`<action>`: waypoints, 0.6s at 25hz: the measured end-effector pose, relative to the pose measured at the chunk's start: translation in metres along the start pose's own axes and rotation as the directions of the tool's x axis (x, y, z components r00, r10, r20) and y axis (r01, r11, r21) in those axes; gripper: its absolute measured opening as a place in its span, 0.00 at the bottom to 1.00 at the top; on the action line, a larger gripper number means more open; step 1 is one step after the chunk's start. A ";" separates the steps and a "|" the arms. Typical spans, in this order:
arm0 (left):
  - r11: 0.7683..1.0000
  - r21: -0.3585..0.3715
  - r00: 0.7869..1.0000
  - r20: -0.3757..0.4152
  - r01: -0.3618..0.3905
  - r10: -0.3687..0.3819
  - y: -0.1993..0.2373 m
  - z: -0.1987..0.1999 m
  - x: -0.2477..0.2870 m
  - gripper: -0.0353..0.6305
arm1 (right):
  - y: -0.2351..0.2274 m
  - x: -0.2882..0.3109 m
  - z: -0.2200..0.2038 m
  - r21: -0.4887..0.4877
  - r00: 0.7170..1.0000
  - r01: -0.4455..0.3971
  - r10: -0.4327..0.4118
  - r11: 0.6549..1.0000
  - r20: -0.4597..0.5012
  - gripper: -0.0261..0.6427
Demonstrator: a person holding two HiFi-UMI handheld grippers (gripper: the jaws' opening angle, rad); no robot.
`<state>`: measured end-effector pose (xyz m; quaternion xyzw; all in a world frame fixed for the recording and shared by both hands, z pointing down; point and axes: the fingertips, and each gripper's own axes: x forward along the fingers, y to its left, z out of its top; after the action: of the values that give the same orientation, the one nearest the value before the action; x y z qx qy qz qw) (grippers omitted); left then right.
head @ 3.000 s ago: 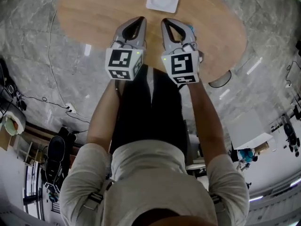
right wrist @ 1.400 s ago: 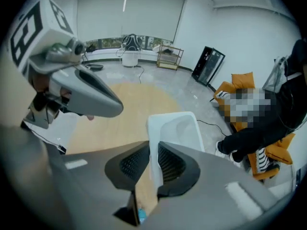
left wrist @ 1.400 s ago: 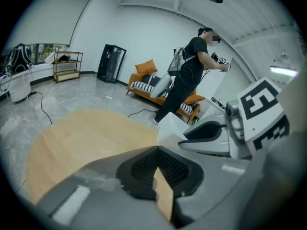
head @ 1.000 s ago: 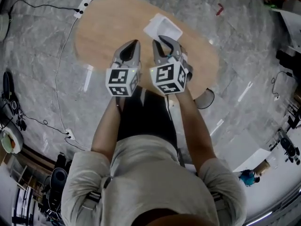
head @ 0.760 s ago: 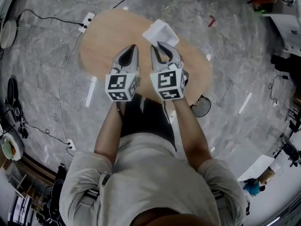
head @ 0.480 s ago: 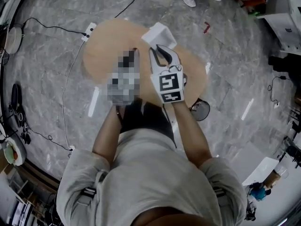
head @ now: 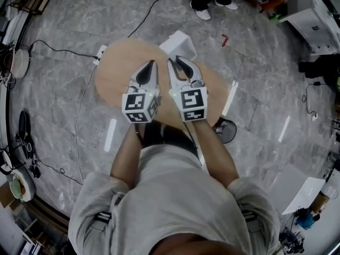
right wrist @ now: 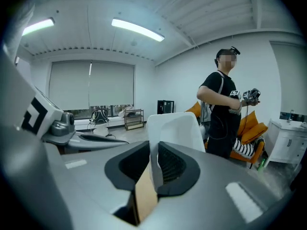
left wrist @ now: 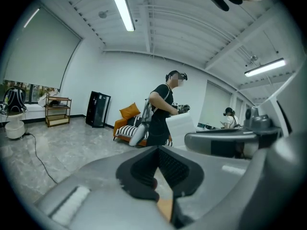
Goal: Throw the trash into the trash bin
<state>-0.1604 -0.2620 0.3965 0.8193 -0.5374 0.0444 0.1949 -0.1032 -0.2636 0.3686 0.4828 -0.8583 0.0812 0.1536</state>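
The left gripper [head: 151, 64] has its jaws together on nothing, just left of the right gripper [head: 176, 61], which is clamped on the near rim of the white tray [head: 179, 39], held above the far side of the table [head: 114, 76]. The tray looks light, thin and somewhat bendy, so a firm pinch on the rim should do.

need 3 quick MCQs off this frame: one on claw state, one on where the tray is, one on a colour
1. The left claw is: A wide open; B shut, empty; C clamped on an object.
2. The white tray is: A pinched in the right claw; B pinched in the left claw; C held by neither claw.
3. The oval table has a top that is: A black; B white; C tan wood.
Answers: 1 B, its jaws meet with nothing between. 2 A, its rim sits between that claw's jaws. 3 C, the head view shows a wood tone.
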 end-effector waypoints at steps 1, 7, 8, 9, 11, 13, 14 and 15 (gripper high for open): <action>1.000 0.006 1.000 0.010 0.006 -0.007 -0.007 0.004 0.000 0.08 | -0.004 -0.006 0.004 0.005 1.000 0.008 -0.008 1.000 0.015 0.13; 0.999 0.042 0.998 0.058 0.033 -0.035 -0.050 0.020 -0.004 0.08 | -0.026 -0.050 0.010 0.013 0.996 0.052 -0.053 0.999 0.073 0.13; 0.998 0.045 0.997 0.067 0.036 -0.039 -0.058 0.022 -0.005 0.08 | -0.031 -0.058 0.010 0.016 0.995 0.060 -0.061 0.998 0.079 0.13; 0.998 0.050 0.996 0.075 0.041 -0.045 -0.067 0.024 -0.006 0.08 | -0.037 -0.065 0.010 0.019 0.994 0.069 -0.070 0.997 0.085 0.13; 0.996 0.064 0.994 0.084 0.062 -0.067 -0.082 0.026 -0.006 0.08 | -0.047 -0.077 0.012 0.023 0.991 0.091 -0.093 0.996 0.099 0.13; 0.991 0.085 0.991 0.077 0.101 -0.108 -0.094 0.024 -0.004 0.08 | -0.054 -0.085 0.015 0.028 0.987 0.118 -0.120 0.993 0.111 0.13; 0.988 0.095 0.989 0.074 0.121 -0.128 -0.099 0.024 -0.004 0.08 | -0.055 -0.088 0.017 0.034 0.984 0.131 -0.134 0.991 0.116 0.13; 0.985 0.103 0.987 0.072 0.138 -0.146 -0.103 0.025 -0.003 0.08 | -0.056 -0.092 0.017 0.040 0.982 0.143 -0.146 0.989 0.118 0.13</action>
<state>-0.0731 -0.2328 0.3442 0.8651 -0.4822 0.0241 0.1359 -0.0140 -0.2241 0.3203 0.5502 -0.8273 0.0542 0.0995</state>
